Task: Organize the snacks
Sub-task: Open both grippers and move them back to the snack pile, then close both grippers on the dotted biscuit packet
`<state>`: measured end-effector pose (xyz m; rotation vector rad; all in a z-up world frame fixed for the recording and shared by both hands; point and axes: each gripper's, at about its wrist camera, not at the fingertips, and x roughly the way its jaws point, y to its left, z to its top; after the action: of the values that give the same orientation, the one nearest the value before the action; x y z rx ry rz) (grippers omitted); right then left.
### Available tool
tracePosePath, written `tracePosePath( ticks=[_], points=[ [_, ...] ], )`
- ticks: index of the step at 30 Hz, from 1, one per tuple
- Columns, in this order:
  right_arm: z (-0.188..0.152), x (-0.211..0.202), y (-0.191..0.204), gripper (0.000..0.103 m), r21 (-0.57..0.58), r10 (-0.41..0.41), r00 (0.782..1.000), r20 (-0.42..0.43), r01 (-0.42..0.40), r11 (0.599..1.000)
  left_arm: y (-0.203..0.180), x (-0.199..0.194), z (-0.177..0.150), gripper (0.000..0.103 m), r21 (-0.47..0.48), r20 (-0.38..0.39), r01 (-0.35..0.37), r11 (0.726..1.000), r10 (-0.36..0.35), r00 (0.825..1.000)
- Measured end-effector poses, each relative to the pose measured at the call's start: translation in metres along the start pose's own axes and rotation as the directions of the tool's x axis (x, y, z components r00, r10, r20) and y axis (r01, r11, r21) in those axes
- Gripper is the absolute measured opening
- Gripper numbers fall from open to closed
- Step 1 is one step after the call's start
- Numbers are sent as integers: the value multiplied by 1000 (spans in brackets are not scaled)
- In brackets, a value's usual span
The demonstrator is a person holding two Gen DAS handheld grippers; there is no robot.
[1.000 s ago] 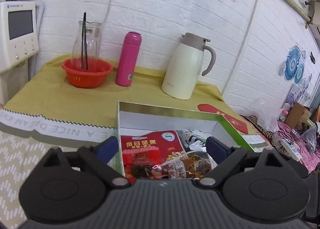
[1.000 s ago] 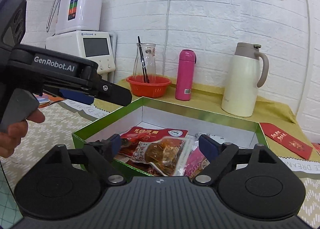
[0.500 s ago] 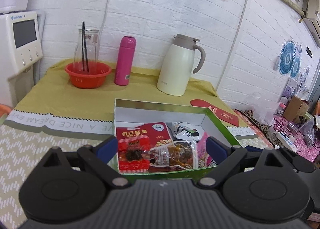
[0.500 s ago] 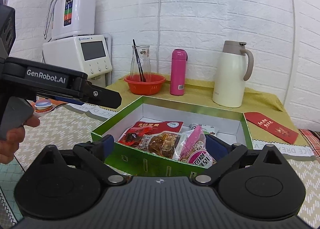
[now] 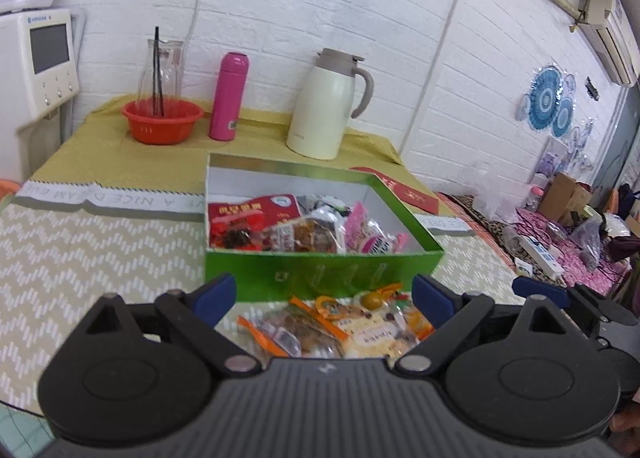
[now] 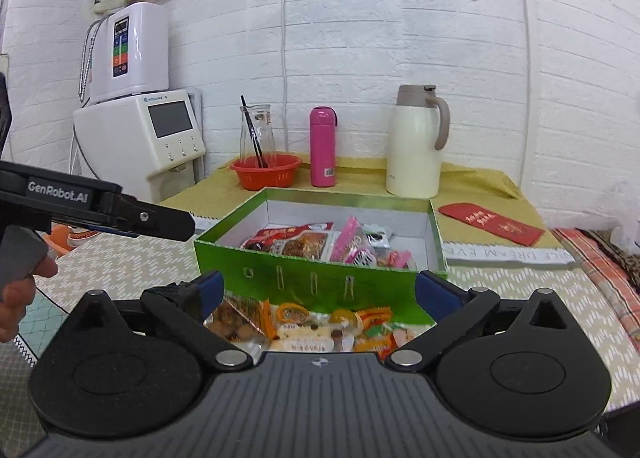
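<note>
Room: a white brick wall behind a table [image 5: 80,258] with a zigzag mat in front and a yellow cloth at the back.
Back of table: a red bowl [image 5: 162,120] with a glass jar [image 5: 160,70] standing in it, a pink bottle [image 5: 229,96] and a cream jug [image 5: 326,106], all well apart from the work, probably kept out of the way.
Box: a green box [image 5: 320,272] stands open in the middle of the table, its open top easy to reach from the front.
Box contents: a red packet [image 5: 252,214], a clear packet with brown food [image 5: 308,234] and pink packets [image 5: 362,224] lie in a loose heap, overlapping; these look already sorted in.
Loose snacks: a small pile of wrapped snacks [image 6: 312,324] lies on the mat just beside the front wall of the box, not yet inside.
Left gripper [image 5: 324,294]: spread wide, holding nothing, above the loose snacks.
Right gripper [image 6: 318,290]: spread wide too, empty, facing the same pile.
Red envelope [image 6: 492,224]: flat on the cloth, right of the box.
Judgement: I think 1 gripper should next take a snack from the pile.
</note>
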<state>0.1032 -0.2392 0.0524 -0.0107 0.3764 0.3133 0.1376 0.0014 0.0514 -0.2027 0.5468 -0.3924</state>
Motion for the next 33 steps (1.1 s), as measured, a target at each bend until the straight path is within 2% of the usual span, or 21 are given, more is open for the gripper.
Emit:
tracePosePath(
  ticks=[3,5,7,9,12,16,20,22,23,29,31,33],
  points=[
    [-21,-7,-6,103,27,7,1000,-22,-6,1000,-2,6,-24,93,-9,-66,46,999,-47,997],
    [-34,-3,-5,103,23,29,997,-78,-27,999,-2,15,-39,93,-20,-120,67,998,-69,990],
    [-42,4,-1,103,-3,65,990,-125,-65,998,1,21,-50,93,-36,-168,69,997,-74,983],
    [-44,12,6,103,-57,54,987,-151,-63,996,7,24,-56,93,-54,-195,53,997,-63,979],
    [-39,22,13,103,-136,45,991,-127,-62,989,16,18,-56,93,-63,-191,26,998,-38,981],
    [-28,52,15,103,-178,114,985,-132,-136,975,28,10,-52,93,-95,-164,11,995,-26,986],
    [-28,94,14,103,-220,89,970,-226,-140,965,35,7,-50,93,-114,-167,-6,993,-13,986],
    [-36,105,12,103,-200,80,958,-277,-139,970,36,9,-51,93,-115,-176,-2,993,-18,984],
    [-40,101,13,103,-211,93,962,-255,-149,966,36,10,-51,93,-113,-180,2,994,-23,983],
    [-54,60,23,103,-186,216,930,-297,-278,942,27,25,-57,93,-92,-226,70,993,-89,970],
    [-60,45,25,103,-195,240,925,-293,-304,933,21,32,-63,93,-92,-259,116,989,-136,956],
    [-64,30,27,103,-209,236,930,-280,-300,931,15,38,-69,93,-88,-292,151,985,-171,941]
  ],
)
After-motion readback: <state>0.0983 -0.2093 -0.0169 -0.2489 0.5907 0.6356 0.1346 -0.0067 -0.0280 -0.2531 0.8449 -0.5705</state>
